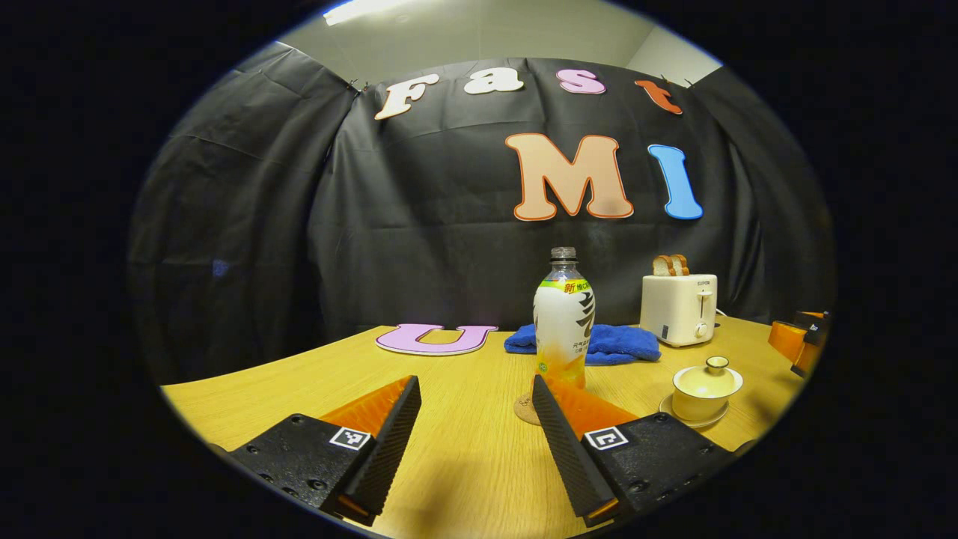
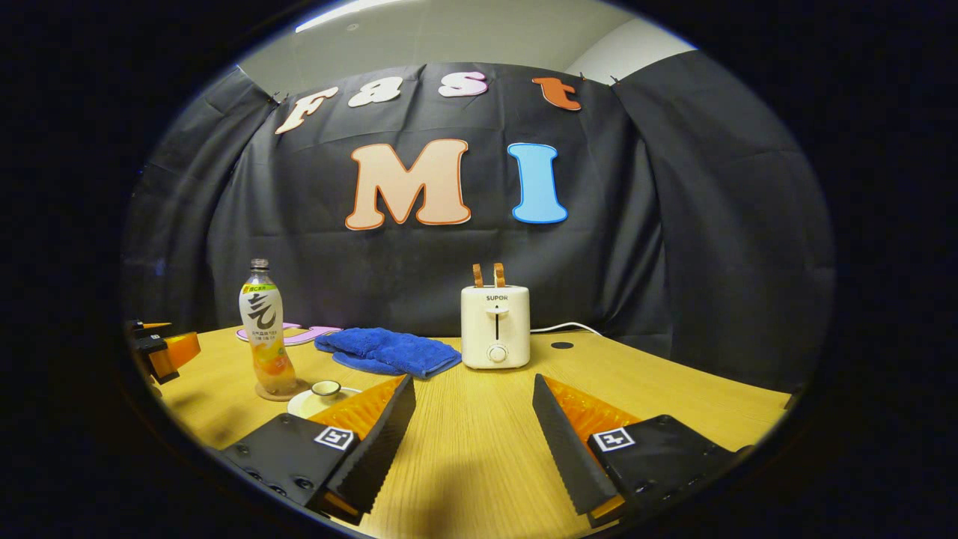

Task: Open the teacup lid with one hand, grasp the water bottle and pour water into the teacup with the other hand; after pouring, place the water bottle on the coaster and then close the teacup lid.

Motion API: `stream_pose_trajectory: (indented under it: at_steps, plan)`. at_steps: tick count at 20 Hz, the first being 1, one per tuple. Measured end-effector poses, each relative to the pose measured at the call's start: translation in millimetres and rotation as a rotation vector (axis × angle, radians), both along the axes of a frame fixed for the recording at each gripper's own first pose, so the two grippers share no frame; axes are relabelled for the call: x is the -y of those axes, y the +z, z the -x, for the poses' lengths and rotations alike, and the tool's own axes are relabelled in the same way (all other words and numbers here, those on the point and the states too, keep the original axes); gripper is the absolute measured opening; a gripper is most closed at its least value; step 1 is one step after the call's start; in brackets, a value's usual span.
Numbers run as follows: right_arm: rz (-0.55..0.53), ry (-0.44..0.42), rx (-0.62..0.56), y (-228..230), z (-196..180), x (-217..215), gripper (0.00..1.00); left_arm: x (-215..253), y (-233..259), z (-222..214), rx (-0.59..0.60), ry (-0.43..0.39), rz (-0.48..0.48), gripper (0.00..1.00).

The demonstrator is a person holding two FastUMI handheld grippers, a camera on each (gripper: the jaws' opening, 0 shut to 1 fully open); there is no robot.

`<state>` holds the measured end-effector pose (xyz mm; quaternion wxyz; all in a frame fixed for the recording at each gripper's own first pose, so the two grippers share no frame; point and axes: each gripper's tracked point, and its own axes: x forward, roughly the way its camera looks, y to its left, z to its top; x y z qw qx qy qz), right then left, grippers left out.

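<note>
Both claws hang apart over the table [image 1: 464,449] — water bottle [image 1: 563,322] upright on its coaster [image 1: 525,409], lidded teacup [image 1: 703,389] just right.

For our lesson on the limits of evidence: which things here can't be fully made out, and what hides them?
- Coaster: left gripper view, mostly behind that gripper's finger and under the water bottle.
- Teacup: right gripper view, its body behind the right gripper's finger; only the lid knob and saucer edge show.
- Far gripper: left gripper view, cut off at the edge.
</note>
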<state>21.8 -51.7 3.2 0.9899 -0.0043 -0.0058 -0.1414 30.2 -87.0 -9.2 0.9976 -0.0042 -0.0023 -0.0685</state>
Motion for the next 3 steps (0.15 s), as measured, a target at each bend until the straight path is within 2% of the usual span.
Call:
stream_pose_trajectory:
  at_steps: [1,2,3]
  plan:
    - [0.0,0.0,0.0,0.8,0.3,-0.2,0.94,0.1,0.2,-0.1,0.0,0.0,0.0,0.88]
    - [0.0,0.0,0.0,1.0,0.1,-0.3,0.98,0.1,0.3,-0.1,0.0,0.0,0.0,0.88]
    - [0.0,0.0,0.0,1.4,0.2,-0.6,0.98,-0.3,-0.5,0.8,0.0,0.0,0.0,0.88]
